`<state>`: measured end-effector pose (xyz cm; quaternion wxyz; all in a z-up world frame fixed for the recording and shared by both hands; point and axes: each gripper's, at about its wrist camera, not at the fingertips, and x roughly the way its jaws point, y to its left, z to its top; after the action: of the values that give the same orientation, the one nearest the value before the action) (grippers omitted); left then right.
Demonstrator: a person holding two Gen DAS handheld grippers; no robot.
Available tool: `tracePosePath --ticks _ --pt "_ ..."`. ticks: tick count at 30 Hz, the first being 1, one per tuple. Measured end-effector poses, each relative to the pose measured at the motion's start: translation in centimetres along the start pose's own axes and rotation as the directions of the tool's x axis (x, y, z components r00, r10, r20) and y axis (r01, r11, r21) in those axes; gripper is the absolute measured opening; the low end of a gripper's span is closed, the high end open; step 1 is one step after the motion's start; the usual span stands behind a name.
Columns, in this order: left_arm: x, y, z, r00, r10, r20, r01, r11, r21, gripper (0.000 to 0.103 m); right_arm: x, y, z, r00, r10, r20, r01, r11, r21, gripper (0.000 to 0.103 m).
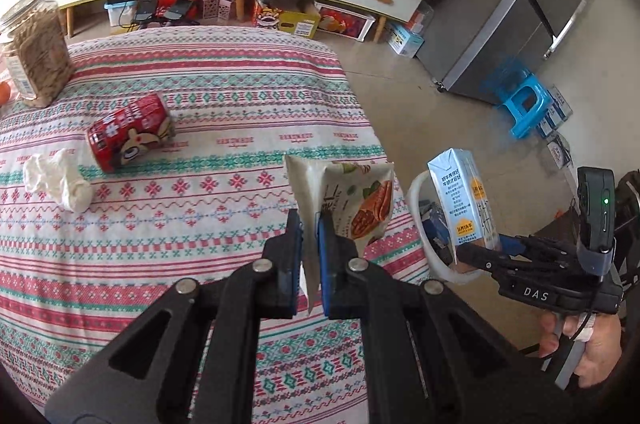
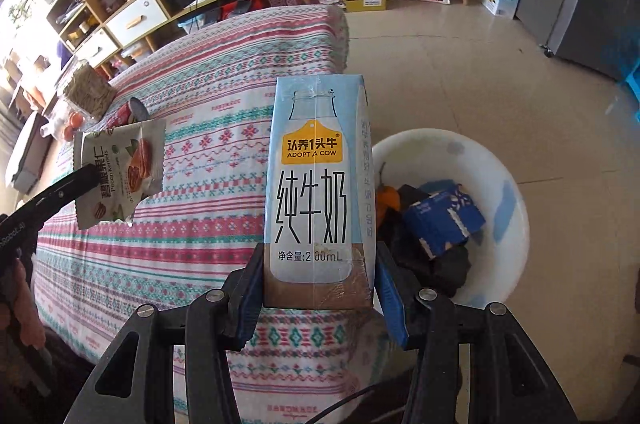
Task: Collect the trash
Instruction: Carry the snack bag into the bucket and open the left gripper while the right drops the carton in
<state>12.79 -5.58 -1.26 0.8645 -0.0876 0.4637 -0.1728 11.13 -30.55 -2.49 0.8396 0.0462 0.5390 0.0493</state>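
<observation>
**Carrying 2 pieces of trash near the table edge**

Left gripper (image 1: 309, 224) pinches a pecan wrapper (image 1: 352, 200) above the patterned tablecloth (image 1: 200, 244). Right gripper (image 2: 320, 288) clamps an upright milk carton (image 2: 316, 184) beside the white bin (image 2: 508, 192) on the floor. Red can (image 1: 130, 132) and crumpled tissue (image 1: 60, 180) lie on the table.

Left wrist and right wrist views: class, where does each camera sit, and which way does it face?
Left wrist: on the left gripper, facing down across the table; jaws shut on a snack packet; right gripper and hand show.
Right wrist: on the right gripper, facing table and white bin; jaws grip a milk carton.
Shared: carton, packet, table, bin.
</observation>
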Motion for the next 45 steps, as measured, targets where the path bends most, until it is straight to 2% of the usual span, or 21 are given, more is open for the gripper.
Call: tracePosePath --ticks 5,9,16,21,27,29,30,31,33,35,37,40,45 --pt "2.0 -3.6 -0.4 1.000 -0.024 0.013 0.023 0.995 0.101 0.009 -1.0 -3.7 -1.7 1.000 -0.017 0.006 0.017 0.998 0.062 0.051" --pt "4.4 -6.1 -1.0 0.998 -0.055 -0.014 0.057 0.984 0.168 0.009 -1.5 -6.7 -3.5 0.999 -0.038 -0.004 0.038 0.993 0.114 0.051" --pt "6.8 -9.9 -1.7 0.990 -0.134 -0.040 0.140 0.964 0.228 0.009 -2.2 -10.7 -5.7 0.998 -0.066 -0.014 0.067 0.981 0.180 0.052" --pt "8.3 -11.9 -2.5 0.985 -0.165 -0.047 0.172 0.939 0.298 0.009 -2.6 -11.6 -6.4 0.997 -0.070 -0.009 0.071 0.978 0.199 0.052" --pt "8.8 -12.3 -2.9 0.982 -0.183 -0.043 0.188 0.931 0.314 0.011 -2.6 -11.4 -6.3 0.997 -0.080 -0.010 0.081 0.978 0.192 0.052" --pt "8.8 -12.3 -3.1 0.984 -0.176 -0.039 0.179 0.934 0.310 0.027 -2.4 -11.4 -6.0 0.996 -0.086 -0.011 0.086 0.977 0.196 0.052" --pt "8.7 -12.3 -3.1 0.984 -0.173 -0.038 0.176 0.935 0.309 0.041 -2.4 -11.4 -5.9 0.996 -0.087 -0.010 0.087 0.976 0.198 0.052" --pt "8.5 -12.3 -3.2 0.986 -0.166 -0.033 0.168 0.936 0.309 0.046 -2.5 -11.4 -5.9 0.996 -0.087 -0.008 0.087 0.976 0.200 0.052" --pt "8.2 -12.4 -3.3 0.988 -0.151 -0.022 0.151 0.937 0.315 0.047 -2.4 -11.4 -5.7 0.996 -0.086 -0.007 0.086 0.975 0.204 0.052" --pt "7.7 -12.0 -3.1 0.992 -0.129 -0.011 0.126 0.942 0.312 0.053 -2.3 -11.4 -5.6 0.996 -0.088 -0.005 0.088 0.974 0.207 0.052" --pt "7.2 -11.5 -2.8 0.995 -0.100 0.000 0.096 0.950 0.296 0.065 -2.2 -11.5 -5.4 0.996 -0.092 -0.007 0.091 0.973 0.210 0.052" --pt "6.6 -10.5 -2.7 0.999 -0.048 0.008 0.044 0.960 0.277 0.074 -1.9 -11.4 -5.1 0.995 -0.096 -0.015 0.097 0.972 0.213 0.052" --pt "6.3 -8.5 -2.4 1.000 0.009 -0.020 -0.004 0.972 0.235 0.075 -1.0 -10.8 -4.2 0.995 -0.099 -0.029 0.103 0.972 0.209 0.052"
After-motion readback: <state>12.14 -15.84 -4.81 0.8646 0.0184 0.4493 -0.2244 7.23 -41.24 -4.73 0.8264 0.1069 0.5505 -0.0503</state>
